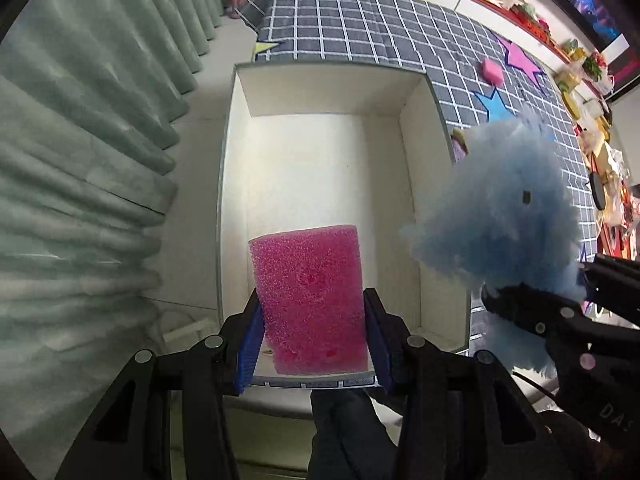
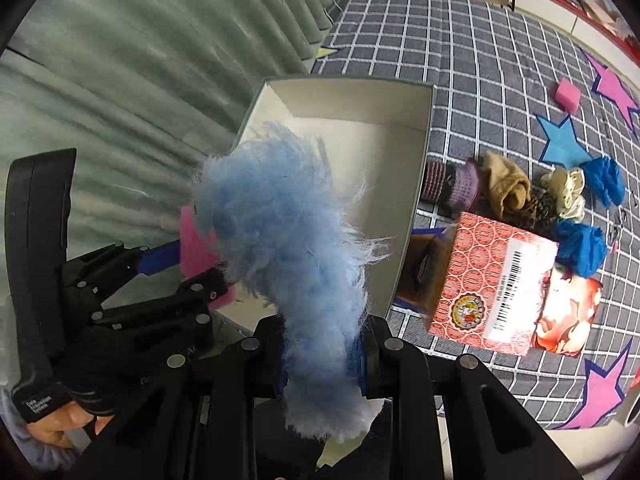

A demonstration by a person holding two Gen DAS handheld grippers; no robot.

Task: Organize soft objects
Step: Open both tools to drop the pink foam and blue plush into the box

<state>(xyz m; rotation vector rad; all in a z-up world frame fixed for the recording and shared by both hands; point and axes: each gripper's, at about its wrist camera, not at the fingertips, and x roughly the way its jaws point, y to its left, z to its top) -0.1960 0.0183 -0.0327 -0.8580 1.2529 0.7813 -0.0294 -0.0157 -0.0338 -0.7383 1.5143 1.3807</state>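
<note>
Left gripper (image 1: 314,336) pinches one pink sponge block (image 1: 310,300) over the near end of the one open white box (image 1: 412,128); right gripper (image 2: 324,364) is pressed tight on one blue fluffy piece (image 2: 280,224) at the box's right rim. Both look light and squashy; the fluff likely sheds, so grip mid-body. Counted on the checked mat (image 2: 480,40): one patterned carton (image 2: 480,280), two blue crumpled wads (image 2: 580,244), one small pink sponge (image 2: 568,96).

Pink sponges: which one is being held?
The big dark-pink sponge, squeezed in the left tool over the white box. The small pink sponge lies alone on the checked mat.
</note>
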